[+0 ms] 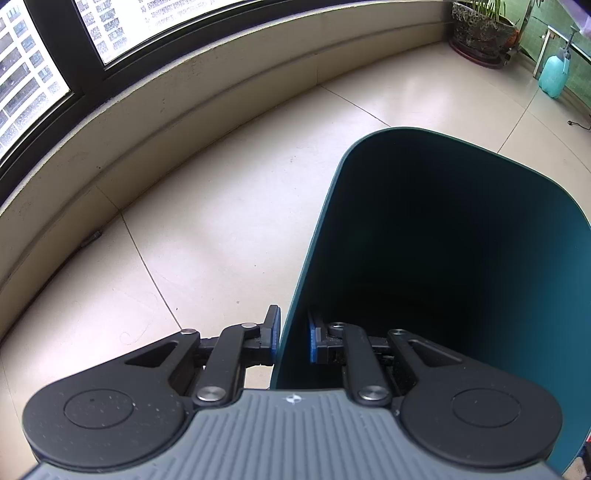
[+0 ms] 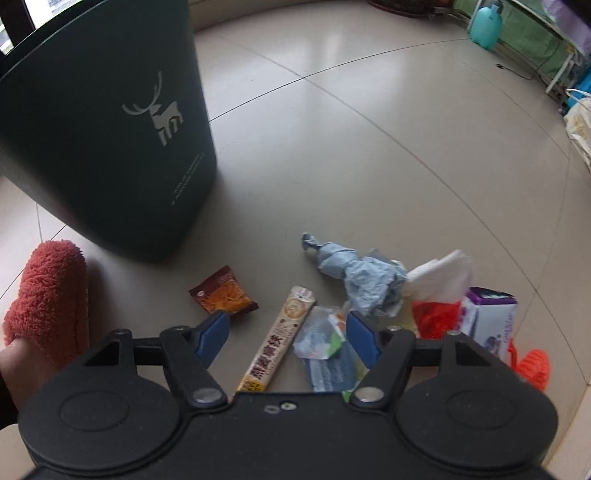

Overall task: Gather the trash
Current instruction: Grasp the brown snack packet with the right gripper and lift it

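My left gripper (image 1: 293, 338) is shut on the near rim of the dark green trash bin (image 1: 461, 206), one pad outside the wall and one inside. In the right wrist view the bin (image 2: 110, 122) is tilted, with a deer logo on its side. My right gripper (image 2: 288, 332) is open and empty above a trash pile on the floor. A tan stick sachet (image 2: 280, 339) lies between its fingers. Beside it are a clear plastic wrapper (image 2: 321, 334), a brown snack packet (image 2: 223, 297), crumpled blue paper (image 2: 362, 275), white tissue (image 2: 441, 271), red netting (image 2: 436, 317) and a purple-white box (image 2: 487, 317).
A red fuzzy slipper (image 2: 48, 295) is on the floor at left. A low wall under a window (image 1: 155, 122) curves along the left. A potted plant (image 1: 480, 29) and a teal spray bottle (image 1: 554, 74) stand far off. Bags (image 2: 580, 125) are at the right.
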Available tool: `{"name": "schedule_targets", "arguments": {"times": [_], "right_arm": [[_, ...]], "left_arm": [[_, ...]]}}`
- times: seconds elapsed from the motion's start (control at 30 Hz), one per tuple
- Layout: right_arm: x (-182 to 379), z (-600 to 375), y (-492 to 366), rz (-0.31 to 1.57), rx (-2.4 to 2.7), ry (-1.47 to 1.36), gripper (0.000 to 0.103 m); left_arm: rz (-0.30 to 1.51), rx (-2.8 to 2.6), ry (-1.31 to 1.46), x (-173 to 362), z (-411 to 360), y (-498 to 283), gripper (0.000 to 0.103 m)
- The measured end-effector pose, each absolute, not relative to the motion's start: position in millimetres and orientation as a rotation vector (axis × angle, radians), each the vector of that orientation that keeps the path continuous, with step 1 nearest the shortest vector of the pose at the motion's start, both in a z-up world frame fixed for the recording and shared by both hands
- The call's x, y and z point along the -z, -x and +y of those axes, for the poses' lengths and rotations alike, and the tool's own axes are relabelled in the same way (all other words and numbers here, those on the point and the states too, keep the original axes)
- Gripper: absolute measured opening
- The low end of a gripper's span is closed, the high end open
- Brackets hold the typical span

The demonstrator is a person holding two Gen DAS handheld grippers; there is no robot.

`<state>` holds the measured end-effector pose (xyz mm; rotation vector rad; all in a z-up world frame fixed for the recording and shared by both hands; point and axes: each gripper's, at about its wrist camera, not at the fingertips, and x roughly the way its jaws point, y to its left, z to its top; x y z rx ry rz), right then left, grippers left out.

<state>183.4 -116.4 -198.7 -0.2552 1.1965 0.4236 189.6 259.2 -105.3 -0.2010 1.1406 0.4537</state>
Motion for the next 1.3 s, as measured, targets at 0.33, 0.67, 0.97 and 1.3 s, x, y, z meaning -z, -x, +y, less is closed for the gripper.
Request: {"name": "schedule_targets", "arguments": {"times": [0.33,0.67,0.97,1.3], "right_arm": [[291.1,-36.6,-205.7,1.296,-0.689,0.442,0.07],[321.1,-24.4,-210.0,1.324,-0.665,0.506,0.06],[303.2,-28.6,-199.6,1.311,-0.589,0.446,0.031],[129.3,-63.0,-207.0,1.15,-0.593,0.308,0.031]], "left_arm": [[1.147,-0.43,0.205,106.5,262.2,-189.9,0.014],[1.164,-0.408,0.218,110.4,269.8,-191.2,0.014],[1.196,-0.406,0.205,121.4,272.1,-195.9,0.014],[1.215,-0.402,0.208,125.8,274.3,-202.7,0.014]]}}
